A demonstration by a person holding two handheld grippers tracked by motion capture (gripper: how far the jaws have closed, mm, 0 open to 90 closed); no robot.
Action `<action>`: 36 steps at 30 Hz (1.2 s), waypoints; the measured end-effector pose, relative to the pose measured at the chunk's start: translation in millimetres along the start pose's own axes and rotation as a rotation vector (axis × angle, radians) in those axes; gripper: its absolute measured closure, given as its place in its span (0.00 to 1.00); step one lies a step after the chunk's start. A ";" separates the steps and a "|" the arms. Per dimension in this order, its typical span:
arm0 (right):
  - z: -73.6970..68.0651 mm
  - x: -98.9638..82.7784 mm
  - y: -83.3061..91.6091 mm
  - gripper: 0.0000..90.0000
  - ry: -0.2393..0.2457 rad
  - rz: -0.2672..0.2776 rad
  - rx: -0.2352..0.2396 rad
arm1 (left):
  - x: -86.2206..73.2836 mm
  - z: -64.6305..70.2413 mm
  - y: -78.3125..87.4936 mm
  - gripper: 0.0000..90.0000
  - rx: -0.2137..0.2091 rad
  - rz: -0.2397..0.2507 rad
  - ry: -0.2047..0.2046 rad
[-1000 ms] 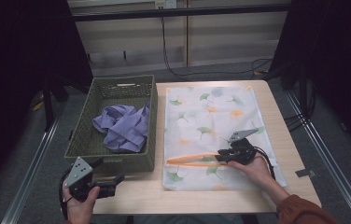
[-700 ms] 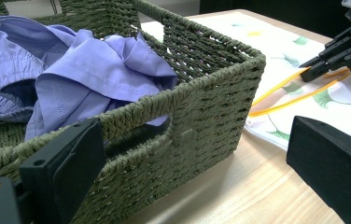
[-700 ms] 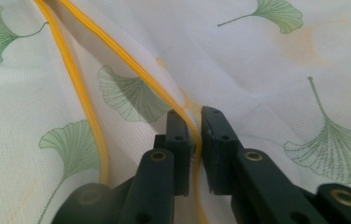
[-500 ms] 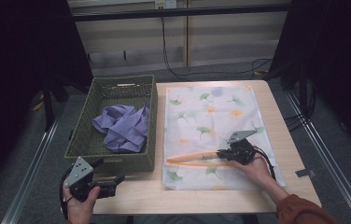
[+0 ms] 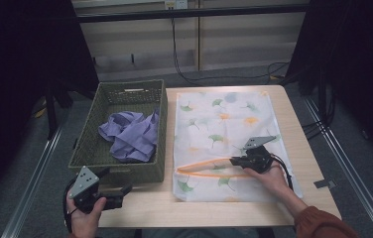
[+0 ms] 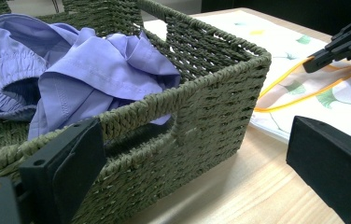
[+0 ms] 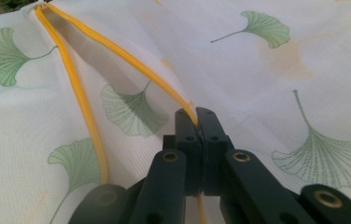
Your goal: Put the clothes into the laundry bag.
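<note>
1. Over at about 4 o'clock on the worktop [image 5: 283, 106], our right tool [image 5: 235, 161] has just been closing, and its jaws are now clamped on the yellow zipper edge [image 7: 117, 51] of the laundry bag [image 5: 224, 124].
2. From the right gripper view we see the two black jaws pressed together with the yellow edge pinched right between them, so it's grasping the bag's upper edge.
3. That bag is white mesh with green ginkgo leaves and lies flat over the right half of the worktop. Its opening gapes a little toward 9 o'clock, with the upper yellow edge lifted off the lower one.
4. Our left tool [image 5: 120, 190] sits down at 7 o'clock, near the front edge of the worktop and just in front of the basket [image 5: 130, 89]. Jaws are wide apart with nothing in them, so it's released.
5. From the left gripper view we're looking straight at the basket's woven green wall [image 6: 201, 107], jaws either side of that corner but not touching it as far as we can tell.
6. Inside the basket there's a crumpled lilac garment [image 5: 132, 134], piled toward the basket's 5 o'clock corner.
7. Basket and bag sit side by side, very close; we can't tell whether they touch.
</note>
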State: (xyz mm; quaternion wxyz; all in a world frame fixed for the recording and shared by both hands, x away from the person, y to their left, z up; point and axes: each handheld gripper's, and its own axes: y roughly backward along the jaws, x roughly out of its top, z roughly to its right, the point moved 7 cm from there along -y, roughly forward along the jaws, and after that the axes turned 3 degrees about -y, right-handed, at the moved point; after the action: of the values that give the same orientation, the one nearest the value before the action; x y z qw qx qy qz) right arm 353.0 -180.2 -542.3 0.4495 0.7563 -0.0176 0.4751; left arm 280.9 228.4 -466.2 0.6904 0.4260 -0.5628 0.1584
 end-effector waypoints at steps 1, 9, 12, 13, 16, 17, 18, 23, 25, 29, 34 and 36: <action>0.0 0.0 0.0 0.99 0.000 0.000 0.000 | 0.0 0.0 0.0 0.05 0.000 0.000 0.000; 1.2 7.6 8.3 0.99 -0.011 0.062 -0.028 | -0.2 -0.4 0.1 0.05 0.004 -0.001 0.005; 1.8 8.7 9.2 0.99 -0.010 0.070 -0.037 | -0.3 -0.5 0.4 0.05 0.003 -0.001 0.005; 1.7 9.2 9.6 0.99 -0.009 0.073 -0.036 | -0.3 -0.6 0.5 0.05 0.005 0.000 0.007; 1.2 12.1 12.1 0.99 -0.001 0.098 -0.054 | -0.4 -1.7 0.8 0.05 0.016 -0.004 0.005; 1.2 12.1 12.1 0.99 -0.001 0.098 -0.054 | -0.3 -1.5 0.8 0.05 0.013 -0.003 0.006; 0.9 13.0 12.8 0.99 -0.001 0.105 -0.051 | -0.1 -1.4 0.8 0.05 0.011 0.000 0.011; 1.8 15.1 14.5 0.99 -0.003 0.118 -0.055 | 0.0 -2.5 1.0 0.05 0.004 0.008 0.023; 1.8 16.5 15.7 0.99 0.000 0.125 -0.058 | 0.0 -2.6 1.0 0.05 0.005 0.009 0.023; 0.5 21.1 19.0 0.99 0.008 0.155 -0.058 | 0.0 -2.8 0.7 0.05 0.003 0.008 0.021; -0.2 26.2 21.8 0.99 0.003 0.174 -0.054 | 0.1 -3.7 1.1 0.05 0.011 0.008 0.019; -0.3 27.9 22.3 0.99 0.002 0.178 -0.051 | 0.0 -3.6 1.1 0.05 0.008 0.008 0.019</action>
State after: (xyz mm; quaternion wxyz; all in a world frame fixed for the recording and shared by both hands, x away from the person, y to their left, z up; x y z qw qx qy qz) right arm 358.0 -182.1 -506.9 0.4246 0.7395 -0.0963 0.5134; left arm 282.6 231.8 -465.8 0.6935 0.4249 -0.5573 0.1673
